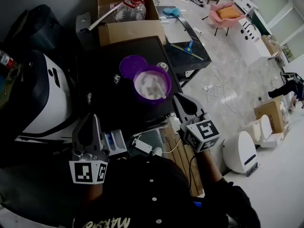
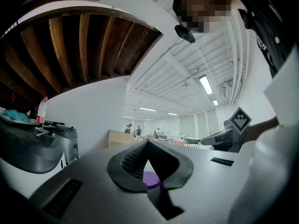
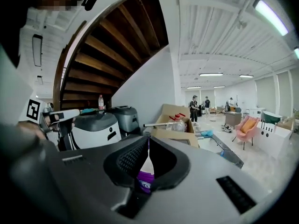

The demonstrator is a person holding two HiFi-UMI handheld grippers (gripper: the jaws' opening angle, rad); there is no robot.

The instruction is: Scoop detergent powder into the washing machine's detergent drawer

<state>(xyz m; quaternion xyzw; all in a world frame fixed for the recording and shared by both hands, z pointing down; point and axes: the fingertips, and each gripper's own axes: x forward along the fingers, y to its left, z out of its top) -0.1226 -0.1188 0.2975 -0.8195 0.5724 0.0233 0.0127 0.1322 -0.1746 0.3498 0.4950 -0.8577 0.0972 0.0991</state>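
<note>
By left claw (image 1: 90,123), only head cam shows det. drawer (image 1: 115,140).

A purple tub (image 1: 152,83) of white powder stands open on the black tabletop (image 1: 107,106), with a white scoop (image 1: 160,93) in it and its purple lid (image 1: 131,65) just beside. The right tongs (image 1: 180,101) point at the tub from close by. The left tongs (image 1: 89,125) hang near the open detergent drawer (image 1: 114,140). A cardboard box (image 1: 130,30) sits beyond.
</note>
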